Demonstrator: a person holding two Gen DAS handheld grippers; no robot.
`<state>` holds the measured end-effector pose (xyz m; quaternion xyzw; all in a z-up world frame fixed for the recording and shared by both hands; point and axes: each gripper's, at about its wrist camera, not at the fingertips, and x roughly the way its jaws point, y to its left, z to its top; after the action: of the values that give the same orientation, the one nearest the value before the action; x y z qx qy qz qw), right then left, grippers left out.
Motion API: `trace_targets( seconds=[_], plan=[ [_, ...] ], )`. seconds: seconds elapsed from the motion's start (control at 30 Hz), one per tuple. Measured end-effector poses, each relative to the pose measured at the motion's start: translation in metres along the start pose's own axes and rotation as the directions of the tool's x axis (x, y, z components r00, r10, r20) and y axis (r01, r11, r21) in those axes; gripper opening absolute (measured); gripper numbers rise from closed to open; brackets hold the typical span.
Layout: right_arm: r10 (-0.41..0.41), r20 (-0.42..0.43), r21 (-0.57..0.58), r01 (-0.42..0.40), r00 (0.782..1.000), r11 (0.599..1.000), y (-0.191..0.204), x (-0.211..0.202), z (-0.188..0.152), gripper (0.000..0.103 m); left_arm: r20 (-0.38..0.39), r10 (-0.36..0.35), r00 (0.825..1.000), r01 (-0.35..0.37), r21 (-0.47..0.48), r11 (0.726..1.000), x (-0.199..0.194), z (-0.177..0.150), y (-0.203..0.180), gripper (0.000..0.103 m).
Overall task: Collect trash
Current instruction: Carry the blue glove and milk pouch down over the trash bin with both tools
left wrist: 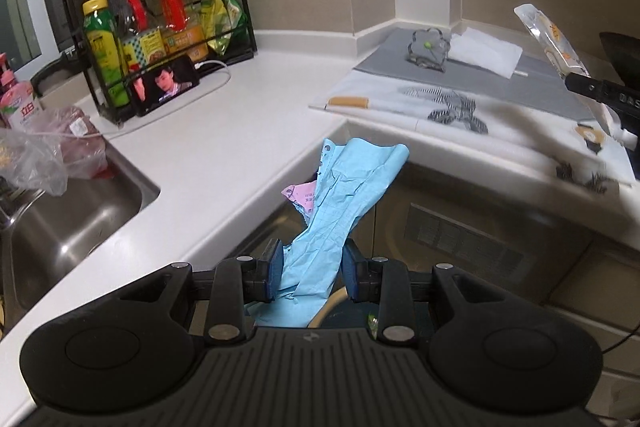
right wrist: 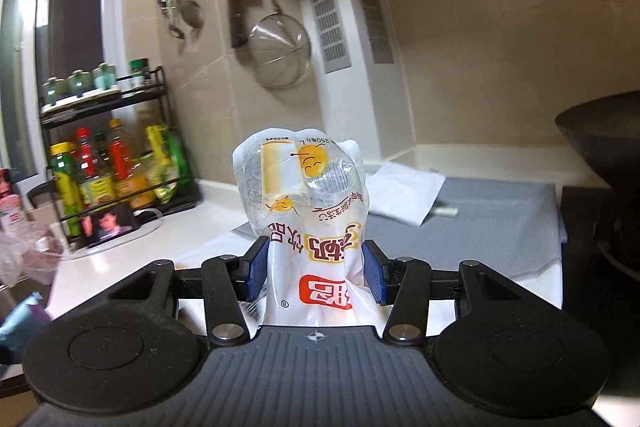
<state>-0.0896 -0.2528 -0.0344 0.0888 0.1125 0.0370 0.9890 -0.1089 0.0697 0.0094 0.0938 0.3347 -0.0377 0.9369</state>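
Paper, blue and crumpled (left wrist: 348, 203), sat pinched between the pads of our left claw (left wrist: 311, 273), with a pink slip (left wrist: 301, 195) poking out beside it. It hung past the edge of the white worktop (left wrist: 224, 147), above the cupboard fronts. Left of that claw lay the steel sink (left wrist: 72, 223) with a plastic bag (left wrist: 36, 155) on its rim. Ahead stood a black rack (left wrist: 160, 39) of bottles and a phone (left wrist: 166, 85) leaning on it. Our right claw (right wrist: 316, 269) gripped a printed milk pouch (right wrist: 308, 211), held upright over the grey mat (right wrist: 488, 223). Beyond it a white cloth (right wrist: 408, 193) lay on the mat, and a strainer (right wrist: 280, 53) hung on the wall.
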Motion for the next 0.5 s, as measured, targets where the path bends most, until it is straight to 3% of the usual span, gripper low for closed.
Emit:
trace_targets(
  seconds=[0.23, 0.37, 0.5],
  plan=[
    [0.089, -0.074, -0.055, -0.094, 0.993, 0.994, 0.036, -0.043, -0.034, 0.052, -0.038, -0.002, 0.999, 0.001, -0.021, 1.0, 0.0, -0.03, 0.003, 0.035],
    [0.171, -0.153, -0.03, -0.178, 0.973, 0.984, 0.053, -0.051, -0.047, 0.052, -0.055, -0.004, 0.998, 0.002, -0.039, 0.999, 0.002, -0.042, 0.005, 0.035],
    [0.204, -0.207, -0.048, -0.218, 0.957, 0.975, 0.073, -0.053, -0.06, 0.052, -0.058, 0.007, 0.998, -0.01, -0.036, 0.999, 0.004, -0.048, 0.004, 0.035]
  ],
)
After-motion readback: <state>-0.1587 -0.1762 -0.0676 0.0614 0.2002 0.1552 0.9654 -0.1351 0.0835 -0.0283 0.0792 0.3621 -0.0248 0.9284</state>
